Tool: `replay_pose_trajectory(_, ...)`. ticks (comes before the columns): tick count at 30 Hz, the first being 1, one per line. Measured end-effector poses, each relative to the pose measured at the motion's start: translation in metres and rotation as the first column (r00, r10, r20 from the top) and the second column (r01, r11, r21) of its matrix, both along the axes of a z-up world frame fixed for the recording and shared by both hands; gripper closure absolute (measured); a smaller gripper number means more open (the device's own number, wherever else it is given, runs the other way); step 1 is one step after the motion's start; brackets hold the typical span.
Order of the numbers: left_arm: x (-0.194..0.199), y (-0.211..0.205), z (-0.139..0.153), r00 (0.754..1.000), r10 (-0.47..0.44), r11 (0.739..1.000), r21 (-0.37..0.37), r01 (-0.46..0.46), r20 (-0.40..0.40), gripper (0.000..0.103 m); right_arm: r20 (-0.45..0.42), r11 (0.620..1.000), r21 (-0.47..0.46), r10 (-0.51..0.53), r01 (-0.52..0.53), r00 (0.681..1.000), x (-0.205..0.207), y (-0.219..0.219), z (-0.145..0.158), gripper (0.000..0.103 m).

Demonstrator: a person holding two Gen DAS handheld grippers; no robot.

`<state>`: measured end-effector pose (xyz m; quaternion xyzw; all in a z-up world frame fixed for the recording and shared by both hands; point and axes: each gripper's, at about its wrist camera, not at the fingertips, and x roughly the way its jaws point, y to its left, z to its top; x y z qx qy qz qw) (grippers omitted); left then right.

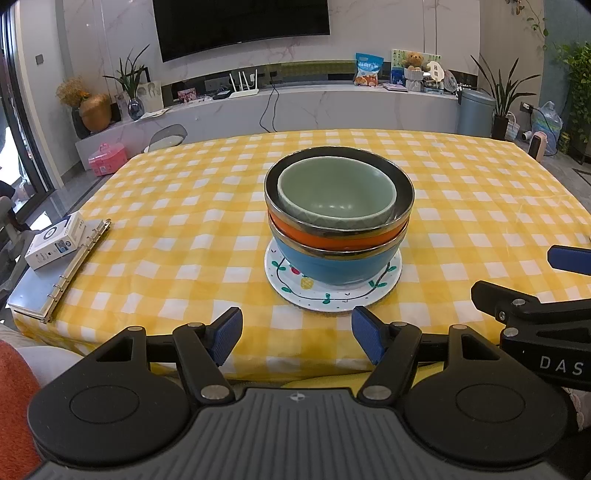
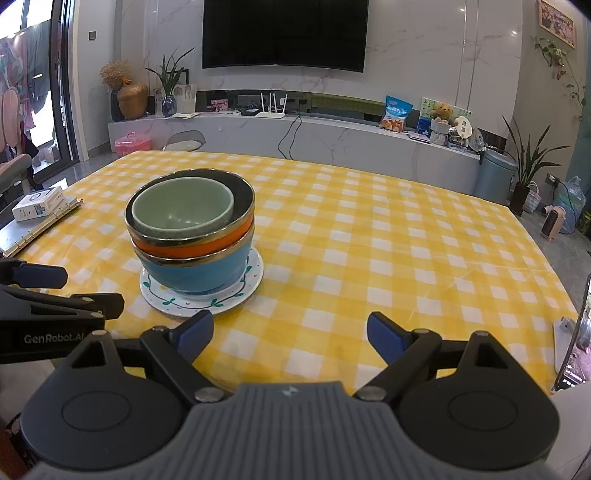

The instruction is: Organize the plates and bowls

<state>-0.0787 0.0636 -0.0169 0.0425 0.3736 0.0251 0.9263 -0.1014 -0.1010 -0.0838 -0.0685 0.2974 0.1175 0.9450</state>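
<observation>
Ahead of me a dark television [image 2: 285, 33] hangs on the marble wall [image 2: 443, 55] above a long white console [image 2: 332, 136]; daylight enters through the left window [image 2: 37, 74].

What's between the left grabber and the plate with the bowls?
Only bare yellow checked tablecloth lies between the left gripper and the plate, seen in the left wrist view.

Home living room, wall television [image 2: 285, 33], marble media console [image 2: 295, 136], houseplants [image 1: 129, 79]

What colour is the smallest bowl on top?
Pale green bowl, seen best from the left wrist.
</observation>
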Motion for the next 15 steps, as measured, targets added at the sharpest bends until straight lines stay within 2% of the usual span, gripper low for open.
replay_pose_trajectory(15,0.0009,-0.0010,-0.0001,1.000,-0.001,1.000,-0.005,0.001,-0.008,0.023,-0.008,1.000,0.001,-0.001,0.001,1.000,0.0017,0.0011,0.0001,0.014)
